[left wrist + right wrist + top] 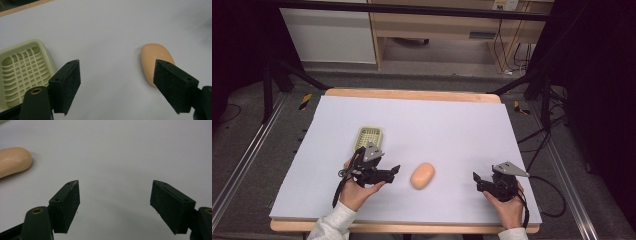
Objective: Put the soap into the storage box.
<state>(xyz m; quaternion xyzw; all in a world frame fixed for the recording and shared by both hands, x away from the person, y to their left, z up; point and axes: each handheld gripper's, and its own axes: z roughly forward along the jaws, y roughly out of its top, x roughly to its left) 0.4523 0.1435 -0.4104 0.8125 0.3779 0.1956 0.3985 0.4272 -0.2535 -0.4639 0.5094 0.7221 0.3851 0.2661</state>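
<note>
Currently 2 grippers open, empty | soap bar [422, 175] lies just right of left gripper [395, 170], nearer than right gripper [476, 177] | long axis points away from person | soap dish [369, 138] behind left gripper

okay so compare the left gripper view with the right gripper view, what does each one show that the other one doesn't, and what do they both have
Left gripper view alone: the pale green soap dish with its grid floor, at the lower left beside that gripper's tongs, which stand open.

Right gripper view alone: nothing extra on the table; its own open tongs face bare white table cover.

Shared: the peach soap bar, lying flat on the cover. In the left gripper view it sits just behind the right-hand jaw; in the right gripper view it lies at the left edge, well clear of the jaws.
</note>
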